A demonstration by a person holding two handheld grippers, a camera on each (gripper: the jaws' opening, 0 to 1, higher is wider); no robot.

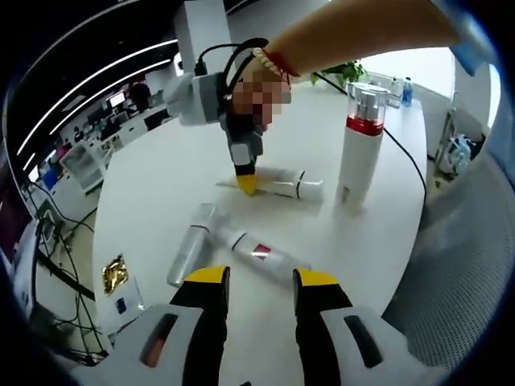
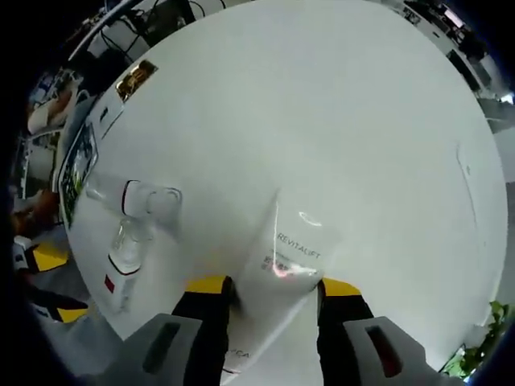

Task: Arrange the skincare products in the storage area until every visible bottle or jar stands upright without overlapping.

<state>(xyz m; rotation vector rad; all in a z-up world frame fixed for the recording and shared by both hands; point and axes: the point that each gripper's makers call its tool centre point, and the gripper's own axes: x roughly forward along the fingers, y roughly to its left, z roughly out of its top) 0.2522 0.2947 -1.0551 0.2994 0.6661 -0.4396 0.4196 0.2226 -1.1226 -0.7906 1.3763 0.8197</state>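
A white tube (image 1: 278, 187) lies flat on the round white table (image 1: 161, 177). My right gripper (image 1: 248, 183), held by a hand, points down onto its left end. In the right gripper view the tube (image 2: 290, 253), marked REVITALIFT, sits between the jaws of the right gripper (image 2: 273, 286), which touch both its sides. A tall white bottle (image 1: 360, 153) with a red band stands upright. A red-labelled white bottle (image 1: 259, 254) and a clear silvery bottle (image 1: 189, 245) lie on their sides just beyond my left gripper (image 1: 261, 278), which is open and holds nothing.
A gold packet (image 1: 114, 273) lies near the table's left edge. A black cable (image 1: 412, 170) runs past the upright bottle toward a plant (image 1: 346, 72) at the far side. A grey mesh chair (image 1: 467, 265) stands to the right. An office fills the background.
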